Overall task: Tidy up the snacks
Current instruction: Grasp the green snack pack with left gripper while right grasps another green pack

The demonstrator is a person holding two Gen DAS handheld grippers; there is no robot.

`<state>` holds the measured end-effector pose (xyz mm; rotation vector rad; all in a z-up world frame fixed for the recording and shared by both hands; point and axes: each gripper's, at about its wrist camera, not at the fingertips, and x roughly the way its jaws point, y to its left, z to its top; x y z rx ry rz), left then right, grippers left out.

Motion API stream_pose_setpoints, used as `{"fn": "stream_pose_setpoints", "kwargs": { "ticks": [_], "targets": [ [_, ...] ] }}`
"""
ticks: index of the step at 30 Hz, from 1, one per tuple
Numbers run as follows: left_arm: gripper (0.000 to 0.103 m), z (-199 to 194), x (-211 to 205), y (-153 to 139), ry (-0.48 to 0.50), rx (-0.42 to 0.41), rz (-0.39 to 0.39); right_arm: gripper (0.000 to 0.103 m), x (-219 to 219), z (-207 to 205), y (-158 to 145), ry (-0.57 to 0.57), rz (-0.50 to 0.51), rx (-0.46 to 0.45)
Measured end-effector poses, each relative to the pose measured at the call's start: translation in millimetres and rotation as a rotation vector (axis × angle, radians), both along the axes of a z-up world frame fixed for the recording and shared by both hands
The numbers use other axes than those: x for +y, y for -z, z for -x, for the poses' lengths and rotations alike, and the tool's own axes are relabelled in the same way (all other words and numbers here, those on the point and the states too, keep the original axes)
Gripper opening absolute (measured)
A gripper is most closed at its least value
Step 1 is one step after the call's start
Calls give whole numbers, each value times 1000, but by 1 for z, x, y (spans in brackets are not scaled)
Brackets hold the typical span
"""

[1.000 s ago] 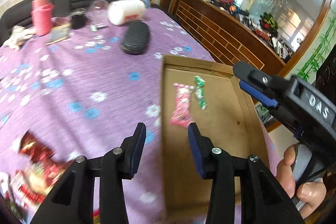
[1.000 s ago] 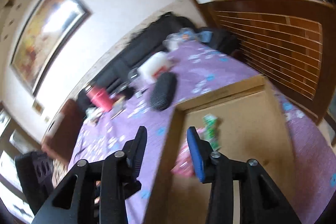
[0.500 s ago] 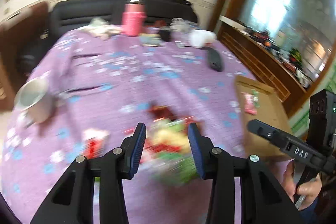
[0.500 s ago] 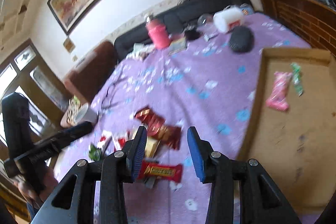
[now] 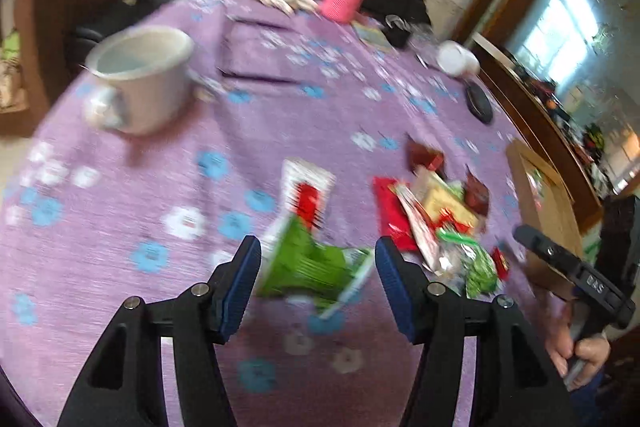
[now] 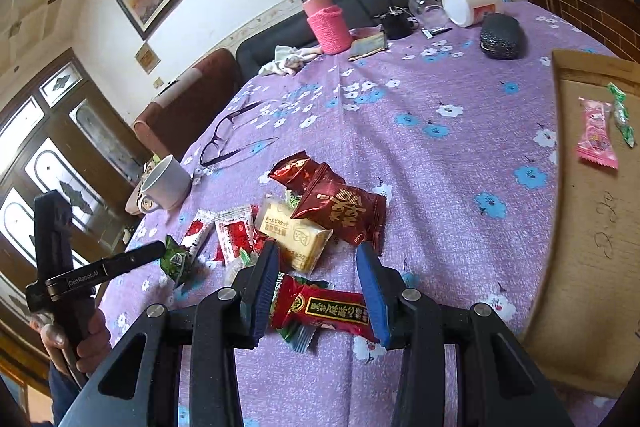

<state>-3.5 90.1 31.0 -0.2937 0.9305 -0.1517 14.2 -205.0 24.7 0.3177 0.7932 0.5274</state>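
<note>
Your left gripper is opening over a green packet lying between its jaws – the pads don't touch it. Your right gripper stands apart around a red bar, untouched. The snack pile sits on the purple tablecloth, the cardboard tray beside it.

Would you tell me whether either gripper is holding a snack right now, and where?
Neither: the left gripper, opening, straddles a green packet; the right gripper straddles a red bar unpressed.

blurred: green packet | cut off — cardboard tray
</note>
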Motion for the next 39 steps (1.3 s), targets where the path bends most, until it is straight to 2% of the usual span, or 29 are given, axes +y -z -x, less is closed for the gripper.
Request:
{"fn": "stream_pose_setpoints", "kwargs": {
  "ticks": [4, 6, 8, 11, 13, 15, 18, 20, 24, 26, 27, 29, 33, 35, 36, 39],
  "targets": [
    [59, 4, -22, 8, 61, 6, -90, 43, -2, -4, 4, -14, -33, 25],
    [60, 4, -28, 11, 61, 11, -111, 44, -1, -4, 5, -18, -34, 35],
    [60, 1, -31, 17, 61, 29, -110, 50, -1, -5, 6, -23, -39, 45],
    [60, -1, -34, 19, 38, 3, -131, 56, -1, -8, 8, -9, -30, 50],
    [58, -1, -35, 19, 30, -18, -130, 56, 0, -11, 11, -9, -27, 64],
    [44, -1, -37, 19, 43, -29, -129, 57, 2, -13, 16, -11, -15, 90],
    [42, -3, -35, 18, 47, -34, -102, 57, 4, -18, 25, -41, -33, 150],
    [41, -4, -31, 18, 38, -35, -78, 57, 4, -18, 27, -87, -82, 178],
    [40, -4, -26, 17, 21, -41, -58, 57, 9, -17, 35, -260, -272, 277],
    [40, -4, -24, 17, 17, -45, -54, 58, 10, -14, 30, -298, -308, 256],
    [40, -4, -23, 16, 13, -50, -54, 58, 10, -12, 26, -295, -299, 232],
    [40, -3, -22, 13, 4, -67, -58, 59, 14, -6, 20, -256, -206, 170],
    [40, -2, -22, 12, 4, -73, -55, 59, 33, 5, 15, -279, -100, 114],
    [40, -1, -21, 12, -3, -78, -56, 59, 39, 8, 13, -242, -12, 76],
    [40, -1, -20, 12, -5, -78, -51, 59, 41, 8, 14, -204, 36, 65],
    [40, -1, -19, 13, -6, -72, -44, 59, 40, -1, 21, -164, 85, 91]
  ]
}}
